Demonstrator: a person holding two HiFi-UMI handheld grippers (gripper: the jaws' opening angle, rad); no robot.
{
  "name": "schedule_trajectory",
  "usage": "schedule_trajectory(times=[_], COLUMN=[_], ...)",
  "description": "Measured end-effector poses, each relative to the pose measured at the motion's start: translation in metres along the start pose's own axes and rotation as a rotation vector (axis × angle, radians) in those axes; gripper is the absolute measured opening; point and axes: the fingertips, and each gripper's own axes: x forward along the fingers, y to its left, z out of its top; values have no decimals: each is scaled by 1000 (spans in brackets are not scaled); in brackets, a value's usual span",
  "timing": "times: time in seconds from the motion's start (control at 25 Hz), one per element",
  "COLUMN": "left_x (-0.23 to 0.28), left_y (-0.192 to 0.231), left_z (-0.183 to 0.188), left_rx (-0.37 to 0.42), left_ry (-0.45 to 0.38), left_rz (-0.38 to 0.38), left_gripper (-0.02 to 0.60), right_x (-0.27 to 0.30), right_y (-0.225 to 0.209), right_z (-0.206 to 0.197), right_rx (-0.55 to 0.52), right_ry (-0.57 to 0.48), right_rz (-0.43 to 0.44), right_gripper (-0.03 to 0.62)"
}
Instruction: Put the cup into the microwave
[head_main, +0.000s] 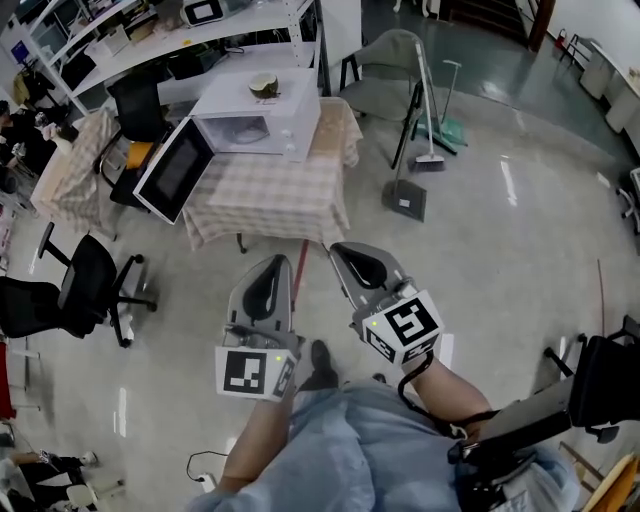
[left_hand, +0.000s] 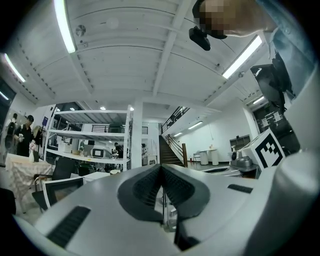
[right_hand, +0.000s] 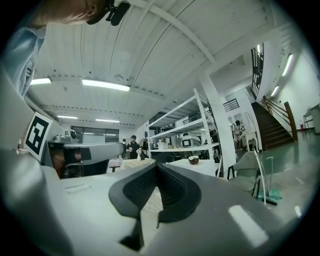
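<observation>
A white microwave (head_main: 262, 125) stands on a table with a checked cloth (head_main: 270, 195), its door (head_main: 173, 170) swung open to the left. The cup (head_main: 264, 86), a small brown bowl-like cup, sits on top of the microwave; the right gripper view shows the cup (right_hand: 193, 160) far ahead. My left gripper (head_main: 268, 268) and right gripper (head_main: 352, 252) are side by side over the floor, well short of the table. Both point level at it. Each has its jaws shut with nothing between them, as the left gripper (left_hand: 161, 169) and right gripper (right_hand: 157, 167) views show.
A black office chair (head_main: 85, 285) stands left of the table, another chair (head_main: 140, 105) behind the open door. A grey chair (head_main: 385, 80), a broom (head_main: 428, 110) and a dustpan (head_main: 405, 198) are right of the table. White shelving (head_main: 150, 35) runs behind.
</observation>
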Motion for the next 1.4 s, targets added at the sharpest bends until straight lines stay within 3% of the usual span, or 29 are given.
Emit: schedule_trajectory(times=[0.6,1.0,1.4], left_x=[53,82,154], left_y=[120,140,168], left_z=[-3,-25,-44], left_rx=[-37,-71,-63], left_ry=[-45,-7,24], left_rz=[-74,-93,-81], left_gripper=[5,5,5], right_x=[129,156,208], right_y=[-3,-25,-87], right_z=[6,-3,-5], right_rx=[-52,-46,-44], right_ry=[11,32,25], right_rz=[-79,-108,-111], right_gripper=[-6,-6,-6])
